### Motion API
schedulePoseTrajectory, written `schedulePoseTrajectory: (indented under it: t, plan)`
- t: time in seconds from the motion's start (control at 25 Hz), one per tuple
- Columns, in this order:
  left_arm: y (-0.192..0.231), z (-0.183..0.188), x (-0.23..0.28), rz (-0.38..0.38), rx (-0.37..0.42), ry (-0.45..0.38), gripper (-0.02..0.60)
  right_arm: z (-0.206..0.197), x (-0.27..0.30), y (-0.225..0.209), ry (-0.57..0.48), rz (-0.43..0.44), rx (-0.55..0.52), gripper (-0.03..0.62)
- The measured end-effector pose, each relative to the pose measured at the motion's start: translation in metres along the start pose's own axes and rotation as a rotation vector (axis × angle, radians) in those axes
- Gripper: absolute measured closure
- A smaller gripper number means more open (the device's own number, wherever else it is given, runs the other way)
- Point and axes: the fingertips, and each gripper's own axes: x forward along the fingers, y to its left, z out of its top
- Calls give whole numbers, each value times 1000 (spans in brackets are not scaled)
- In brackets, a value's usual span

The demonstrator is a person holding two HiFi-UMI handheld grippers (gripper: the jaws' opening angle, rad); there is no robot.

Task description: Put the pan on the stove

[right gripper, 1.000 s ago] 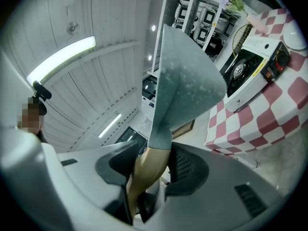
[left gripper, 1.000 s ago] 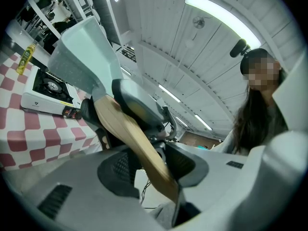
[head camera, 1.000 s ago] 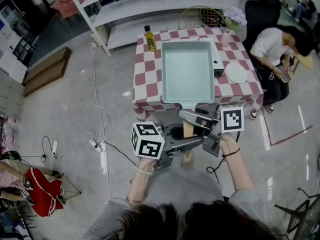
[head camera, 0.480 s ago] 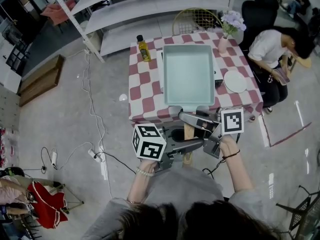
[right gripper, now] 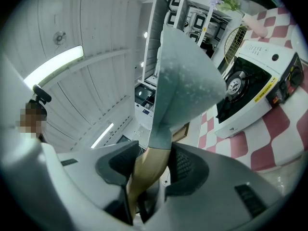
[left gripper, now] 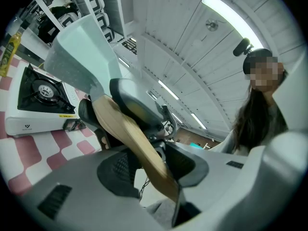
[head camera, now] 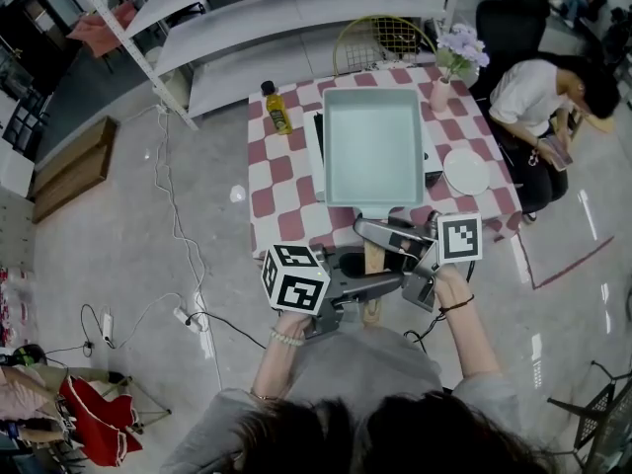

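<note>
In the head view the pan [head camera: 372, 146] hangs over the stove [head camera: 432, 176], its handle [head camera: 371, 258] running back toward the person, clamped by left gripper [head camera: 387, 284] and right gripper [head camera: 373, 232]; the left gripper view puts the stove [left gripper: 38, 97] below-left of the raised pan [left gripper: 79, 52], the right gripper view below-right [right gripper: 255, 93].

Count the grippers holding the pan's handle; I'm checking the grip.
2: left gripper at the handle's near end, right gripper nearer the pan. None hidden.
</note>
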Motion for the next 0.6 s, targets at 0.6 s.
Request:
schedulePoseTrajectory:
  t: [0.6]
  plan:
    - [47, 28, -15, -16, -18, 23, 410, 37, 26, -37, -25, -13, 17, 404]
